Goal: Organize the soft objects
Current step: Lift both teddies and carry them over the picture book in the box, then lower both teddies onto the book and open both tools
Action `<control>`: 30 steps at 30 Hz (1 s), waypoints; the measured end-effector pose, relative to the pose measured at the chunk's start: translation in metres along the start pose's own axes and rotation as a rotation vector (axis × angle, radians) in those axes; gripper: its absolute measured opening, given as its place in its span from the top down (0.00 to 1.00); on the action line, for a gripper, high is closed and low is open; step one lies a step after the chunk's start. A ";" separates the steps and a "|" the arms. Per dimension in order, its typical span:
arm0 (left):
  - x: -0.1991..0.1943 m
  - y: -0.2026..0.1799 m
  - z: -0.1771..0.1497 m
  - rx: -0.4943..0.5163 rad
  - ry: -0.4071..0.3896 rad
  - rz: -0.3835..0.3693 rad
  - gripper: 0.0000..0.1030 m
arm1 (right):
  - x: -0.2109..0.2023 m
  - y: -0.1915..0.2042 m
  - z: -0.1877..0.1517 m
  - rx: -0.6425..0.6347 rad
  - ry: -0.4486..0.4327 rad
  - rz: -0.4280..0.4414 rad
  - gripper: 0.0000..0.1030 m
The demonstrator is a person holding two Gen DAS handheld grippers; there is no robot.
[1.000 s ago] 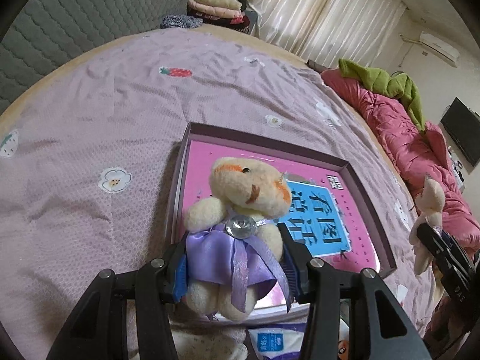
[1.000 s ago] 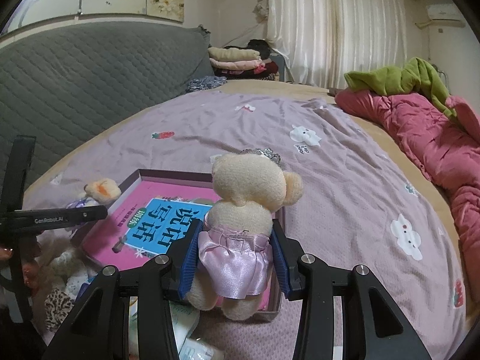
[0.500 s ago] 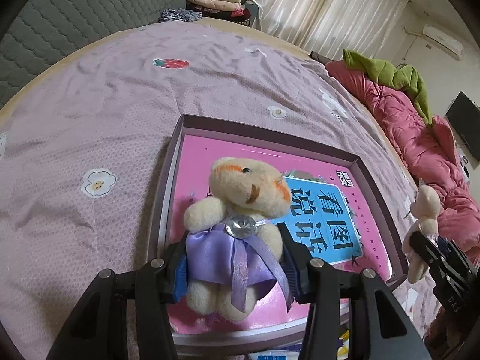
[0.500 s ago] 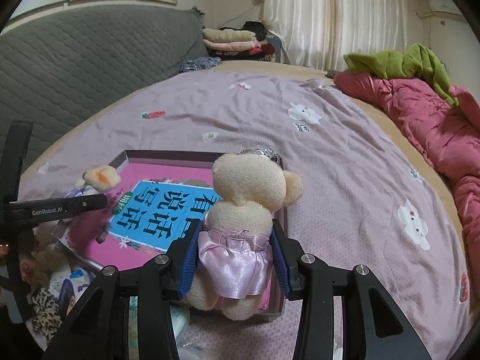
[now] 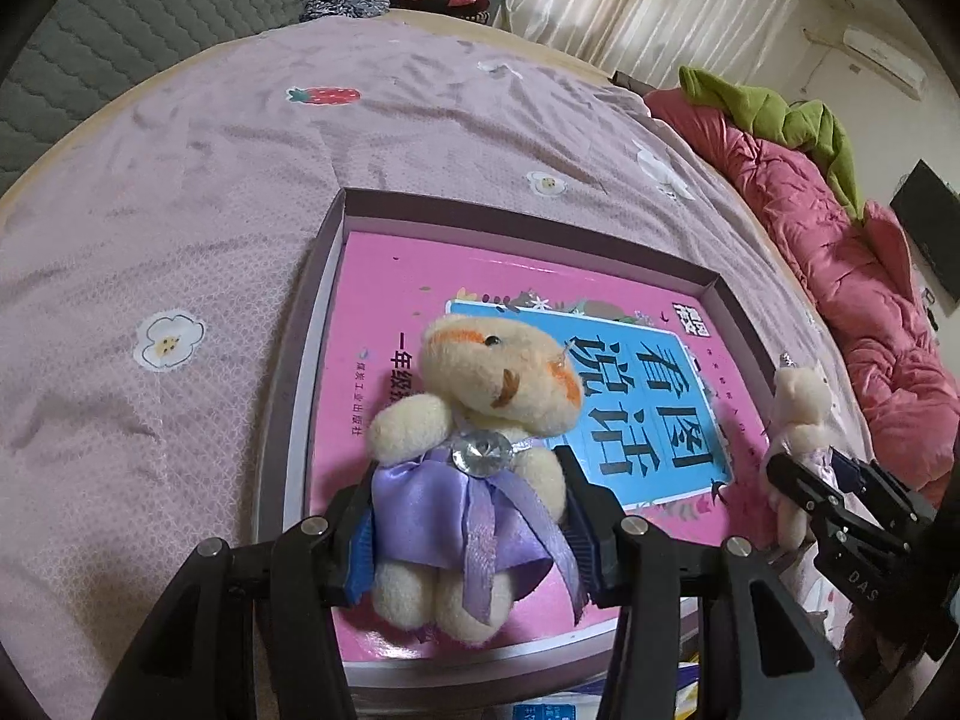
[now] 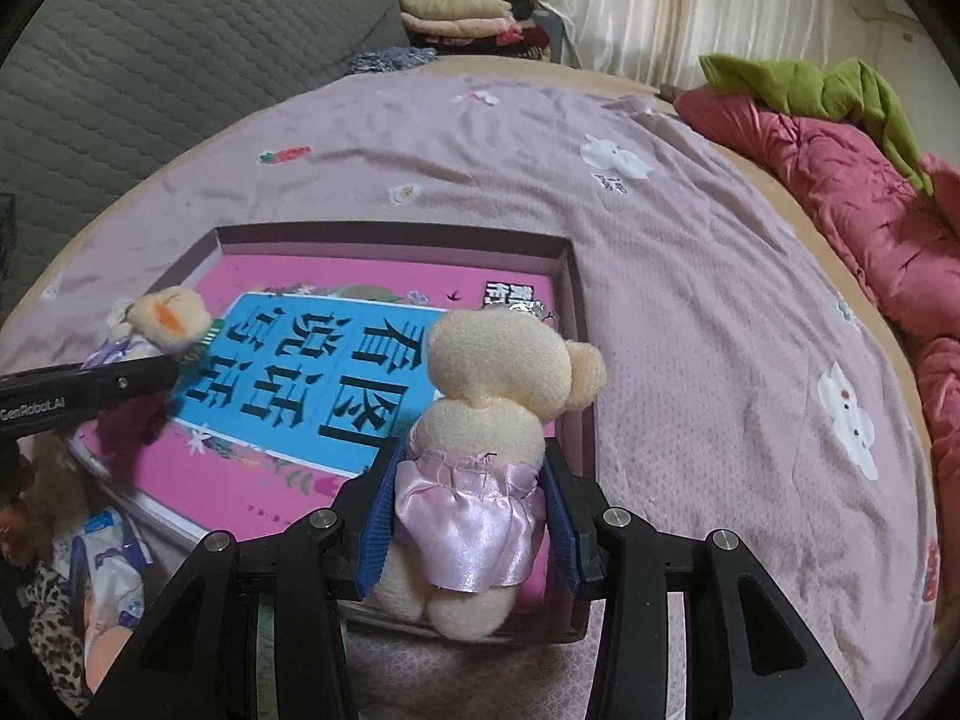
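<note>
Inside, the box (image 5: 600, 246) apparently holds one pink book (image 5: 390, 300).

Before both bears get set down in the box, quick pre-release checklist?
1. Left gripper clamped on purple-dress bear: ok.
2. Right gripper clamped on pink-dress bear: ok.
3. Both bears over the shallow box: ok.
4. Box floor free: not ok, a pink book covers it.
5. Bears' feet touching the book: cannot tell.
6. Grippers clear of each other: ok, they sit at opposite ends of the box.
</note>
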State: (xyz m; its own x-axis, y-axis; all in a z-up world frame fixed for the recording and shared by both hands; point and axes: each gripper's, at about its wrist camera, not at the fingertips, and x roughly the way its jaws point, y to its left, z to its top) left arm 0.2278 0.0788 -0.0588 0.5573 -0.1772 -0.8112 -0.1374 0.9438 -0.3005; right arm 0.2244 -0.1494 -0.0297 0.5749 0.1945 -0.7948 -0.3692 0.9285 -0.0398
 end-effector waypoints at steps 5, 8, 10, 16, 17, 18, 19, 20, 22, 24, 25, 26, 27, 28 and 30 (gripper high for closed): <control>0.001 -0.003 0.001 0.006 0.000 0.000 0.50 | 0.005 0.000 -0.003 -0.009 0.020 -0.017 0.55; 0.002 -0.005 0.001 0.011 -0.003 -0.005 0.50 | 0.007 -0.001 -0.004 -0.010 0.034 -0.026 0.53; 0.002 -0.006 0.001 0.015 -0.005 -0.004 0.50 | 0.007 -0.002 -0.004 -0.010 0.032 -0.032 0.52; 0.004 -0.011 0.000 0.037 -0.003 0.021 0.49 | 0.007 -0.002 -0.004 -0.012 0.036 -0.025 0.49; 0.005 -0.011 0.000 0.040 -0.001 0.025 0.49 | 0.006 -0.003 -0.004 -0.009 0.036 -0.022 0.46; 0.006 -0.012 0.000 0.042 0.001 0.028 0.49 | 0.006 -0.004 -0.003 -0.005 0.035 -0.017 0.44; 0.006 -0.012 0.000 0.044 0.005 0.029 0.48 | 0.005 -0.004 -0.002 -0.001 0.035 -0.011 0.43; 0.007 -0.012 0.000 0.044 0.007 0.027 0.48 | 0.004 -0.005 -0.002 0.007 0.033 -0.003 0.41; 0.008 -0.011 0.000 0.046 0.007 0.031 0.47 | 0.002 -0.005 0.000 0.018 0.021 0.009 0.38; 0.008 -0.012 0.000 0.051 0.005 0.039 0.47 | -0.002 -0.005 0.001 0.019 0.006 0.006 0.36; 0.008 -0.012 0.000 0.054 0.002 0.040 0.46 | -0.004 -0.005 0.002 0.018 -0.003 0.003 0.35; 0.008 -0.012 0.000 0.057 0.002 0.037 0.46 | -0.007 -0.004 0.003 0.017 -0.014 -0.002 0.34; 0.008 -0.013 0.000 0.058 0.002 0.031 0.45 | -0.009 -0.005 0.003 0.018 -0.026 -0.005 0.33; 0.008 -0.013 0.000 0.057 0.002 0.022 0.44 | -0.011 -0.005 0.004 0.021 -0.035 -0.004 0.33; 0.007 -0.012 0.000 0.053 -0.002 0.005 0.43 | -0.015 -0.006 0.005 0.025 -0.049 0.000 0.33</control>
State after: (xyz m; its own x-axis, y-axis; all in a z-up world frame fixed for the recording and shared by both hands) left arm 0.2332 0.0659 -0.0605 0.5581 -0.1722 -0.8117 -0.0966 0.9581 -0.2697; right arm 0.2220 -0.1564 -0.0144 0.6103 0.2089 -0.7641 -0.3513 0.9360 -0.0247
